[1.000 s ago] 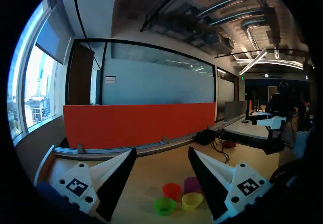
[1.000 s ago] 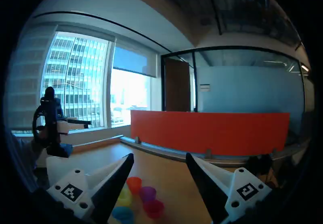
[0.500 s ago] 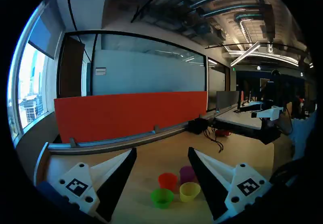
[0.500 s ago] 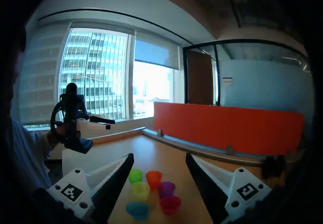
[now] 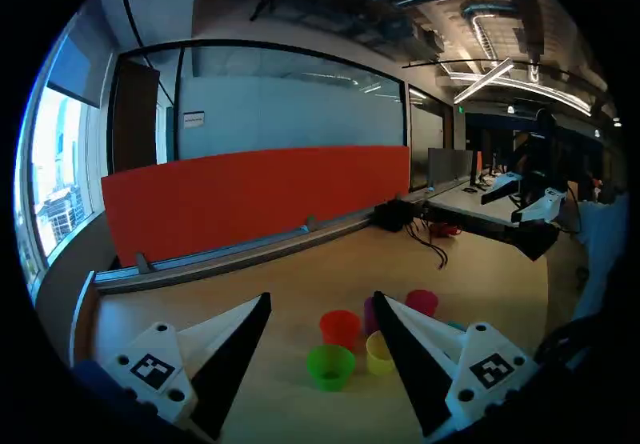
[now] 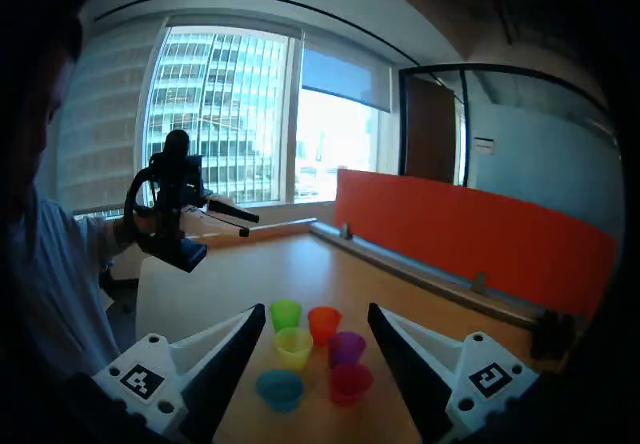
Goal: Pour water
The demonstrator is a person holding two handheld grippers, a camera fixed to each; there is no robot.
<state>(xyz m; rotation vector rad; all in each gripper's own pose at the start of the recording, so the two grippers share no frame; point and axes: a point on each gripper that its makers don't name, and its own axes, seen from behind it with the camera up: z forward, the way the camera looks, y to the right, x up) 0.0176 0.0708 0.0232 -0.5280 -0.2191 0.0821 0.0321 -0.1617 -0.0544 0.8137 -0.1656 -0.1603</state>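
Note:
Several small plastic cups stand clustered on the wooden table (image 5: pixel 480 284). In the left gripper view, a green cup (image 5: pixel 330 366), an orange cup (image 5: pixel 342 328) and a yellow cup (image 5: pixel 378 352) sit low between the fingers of my left gripper (image 5: pixel 320 295), which is open and holds nothing. A magenta cup (image 5: pixel 422 302) stands behind them. In the right gripper view, my right gripper (image 6: pixel 315 306) is open above green (image 6: pixel 285 314), orange (image 6: pixel 324 324), yellow (image 6: pixel 294 346), purple (image 6: pixel 346 348), blue (image 6: pixel 279 388) and magenta (image 6: pixel 350 382) cups.
An orange partition (image 5: pixel 256 200) with a metal rail runs along the table's far edge. Black cables (image 5: pixel 428 244) lie by it. A person's sleeve (image 6: pixel 56 284) is at the left of the right gripper view, by tall windows (image 6: pixel 224 116). A white board (image 6: pixel 176 300) lies on the table.
Both views have tipped downward and the cups have risen higher between the fingers. The right gripper view has swung toward the window. Both grippers stay open.

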